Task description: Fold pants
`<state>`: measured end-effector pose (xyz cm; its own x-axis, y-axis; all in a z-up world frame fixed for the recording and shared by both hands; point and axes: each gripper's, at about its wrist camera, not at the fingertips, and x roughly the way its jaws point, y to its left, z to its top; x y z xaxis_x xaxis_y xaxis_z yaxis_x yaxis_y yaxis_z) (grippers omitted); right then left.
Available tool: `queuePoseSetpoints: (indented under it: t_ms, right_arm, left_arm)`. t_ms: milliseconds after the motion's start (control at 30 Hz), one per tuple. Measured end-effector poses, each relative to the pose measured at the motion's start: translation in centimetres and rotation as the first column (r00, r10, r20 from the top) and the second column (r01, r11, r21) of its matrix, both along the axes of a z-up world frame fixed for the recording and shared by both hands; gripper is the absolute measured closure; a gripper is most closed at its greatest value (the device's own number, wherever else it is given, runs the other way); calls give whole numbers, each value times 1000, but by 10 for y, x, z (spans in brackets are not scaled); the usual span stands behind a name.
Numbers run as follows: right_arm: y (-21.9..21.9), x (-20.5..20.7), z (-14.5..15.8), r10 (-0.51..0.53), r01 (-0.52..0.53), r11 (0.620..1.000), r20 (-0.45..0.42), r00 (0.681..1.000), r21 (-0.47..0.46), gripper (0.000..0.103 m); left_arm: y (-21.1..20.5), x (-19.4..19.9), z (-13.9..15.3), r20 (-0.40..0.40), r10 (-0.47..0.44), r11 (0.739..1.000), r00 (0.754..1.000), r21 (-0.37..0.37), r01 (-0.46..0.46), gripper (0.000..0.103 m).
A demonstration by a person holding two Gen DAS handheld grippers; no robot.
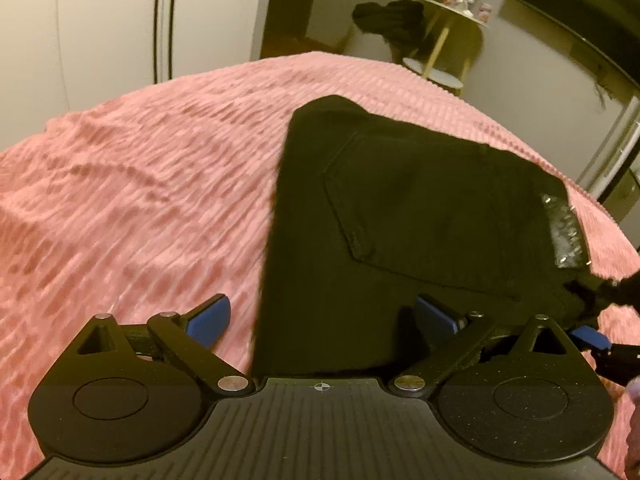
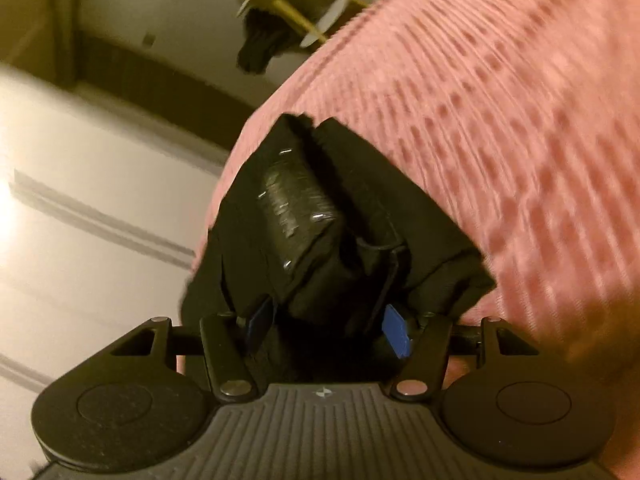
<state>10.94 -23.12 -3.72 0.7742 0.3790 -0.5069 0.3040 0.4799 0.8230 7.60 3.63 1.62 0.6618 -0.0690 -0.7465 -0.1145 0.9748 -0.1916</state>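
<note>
Black pants [image 1: 400,208] lying on the pink ribbed bedspread [image 1: 140,184], already doubled into a compact rectangle with the back pocket facing up and a sparkly patch at the right edge. Looks like a late fold, maybe the last one, judging by how small the bundle is.

Left gripper [image 1: 320,316] spread wide, blue pads either side of the near edge of the pants, nothing pinched. Hovering low over the bed, pointing along the fabric toward the far wall. Motion blur all over, so probably mid-move.

Right gripper [image 2: 328,332] clamped down on a bunched corner of the pants, blue pads pressing in from both sides with thick layers of cloth stuffed between them. Rolled over hard to one side, going by the slanted room; also visible in the left view, at the far right by the frayed hem.

Next move, best guess: bring the held end across and over the rest of the stack, lay it flat, then let go. Left side free to pin or grab the near edge so the layers don't slide. Thick bundle, could easily spring open on release.

Small side table [image 1: 452,32] with dark clothes behind the bed, not involved.
</note>
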Motion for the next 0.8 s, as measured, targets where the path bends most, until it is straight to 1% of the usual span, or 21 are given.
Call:
queuePoseSetpoints:
  t_ms: [100, 133, 167, 200, 233, 267, 300, 333, 367, 400, 433, 500, 533, 567, 600, 633, 667, 700, 733, 800]
  right_arm:
    - [-3, 6, -11, -58, 58, 993, -8, 998, 102, 45]
    - [-5, 8, -14, -69, 70, 990, -12, 998, 121, 54]
    - [-5, 10, -16, -75, 78, 989, -24, 997, 126, 56]
    - [-6, 11, -17, -75, 78, 990, -29, 997, 117, 61]
    - [-4, 12, -13, -66, 68, 995, -28, 997, 79, 64]
    - [0, 16, -9, -47, 47, 999, -19, 999, 15, 65]
    - [7, 15, 1, -24, 24, 997, -5, 1000, -67, 68]
    - [15, 13, 13, -6, 8, 988, 16, 1000, -152, 70]
    - [21, 12, 24, 5, 4, 978, 42, 999, -211, 70]
    - [24, 11, 31, 6, 10, 973, 67, 998, -229, 71]
    - [23, 7, 35, -7, 29, 974, 97, 995, -224, 71]
    - [18, 2, 34, -41, 65, 974, 113, 993, -218, 71]
    - [14, 2, 29, -54, 75, 970, 96, 994, -231, 71]
    - [12, 3, 21, -62, 74, 961, 54, 997, -268, 70]
    - [13, 9, 11, -49, 44, 945, -5, 999, -324, 69]
    - [14, 11, 6, -25, 21, 938, -7, 1000, -346, 68]
    - [16, 11, 7, -9, 11, 931, 7, 1000, -364, 67]
    - [16, 12, 13, 3, -4, 928, -4, 1000, -371, 61]
    - [14, 12, 21, 6, -14, 931, -21, 1000, -364, 56]
    - [7, 11, 33, -4, -12, 942, -49, 999, -335, 53]
  left_arm:
    - [-2, 0, -4, -3, 7, 1000, 1000, 19, -6, 2]
    - [-3, 0, -6, -3, 10, 1000, 1000, 21, -9, 2]
    - [-3, 0, -6, -4, 13, 1000, 1000, 21, -13, 2]
    - [-3, 0, -6, -5, 15, 1000, 1000, 21, -15, 2]
    - [-3, 0, -6, -4, 15, 1000, 1000, 24, -15, 2]
    - [-3, 0, -6, -2, 15, 999, 1000, 29, -15, 2]
    - [-3, 0, -6, -1, 14, 999, 1000, 36, -14, 1]
    - [-4, 0, -5, -1, 13, 999, 1000, 44, -13, 1]
    - [-4, 0, -3, 1, 12, 999, 1000, 50, -12, 1]
    - [-5, -1, 0, 5, 13, 998, 1000, 54, -13, 1]
    - [-4, -2, 3, 13, 10, 999, 1000, 53, -11, 1]
    - [-5, -4, 7, 37, 2, 998, 999, 57, -4, 1]
    - [-7, -4, 7, 43, -6, 997, 999, 73, 3, 1]
    - [-8, -4, 6, 41, -12, 996, 999, 93, 8, 1]
    - [-10, -2, 2, 29, -16, 994, 999, 112, 12, 1]
    - [-10, 0, -3, 10, -15, 993, 1000, 121, 14, 1]
    - [-8, 1, -5, 5, -9, 994, 1000, 113, 9, 1]
    - [-5, 0, -6, 10, 6, 995, 1000, 98, -7, 1]
    - [-3, 0, -6, 10, 13, 996, 1000, 87, -14, 1]
    - [1, 0, -3, 15, 24, 997, 1000, 78, -25, 1]
